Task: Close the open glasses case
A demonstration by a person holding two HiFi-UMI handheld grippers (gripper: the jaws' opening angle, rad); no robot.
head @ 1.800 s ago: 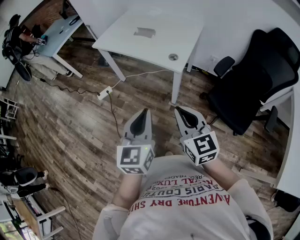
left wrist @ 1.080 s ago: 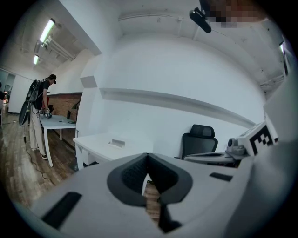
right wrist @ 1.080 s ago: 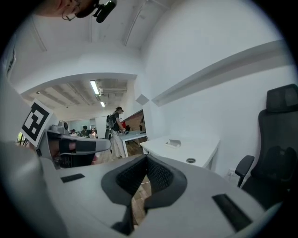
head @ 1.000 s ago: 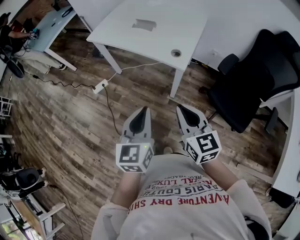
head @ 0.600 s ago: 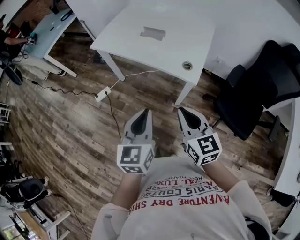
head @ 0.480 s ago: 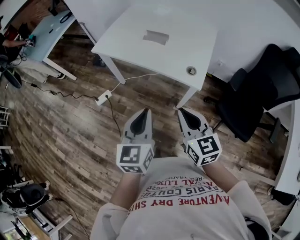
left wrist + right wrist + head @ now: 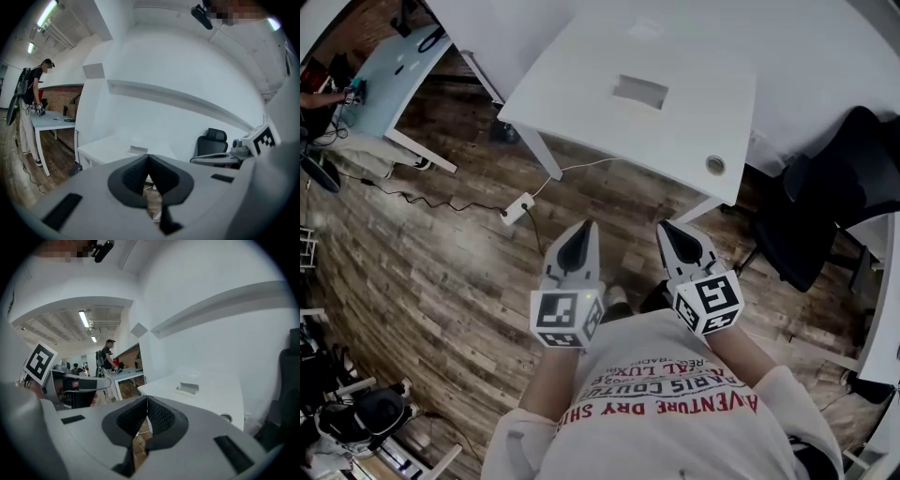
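Your left gripper (image 7: pixel 584 226) and right gripper (image 7: pixel 667 226) were closed, empty; the glasses case (image 7: pixel 640 91) lay open, well apart, untouched

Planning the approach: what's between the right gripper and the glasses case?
In the head view, only wood floor, then bare top of the white table, lies between the right gripper and the glasses case. Nothing stands in that stretch.

There's the glasses case (image 7: pixel 640 91): small, pale grey, rectangular, lying flat on the white table (image 7: pixel 694 127). It looks open, its lid tipped back. It sits well ahead of the left gripper (image 7: pixel 581 231) and right gripper (image 7: pixel 668 228), touching neither.
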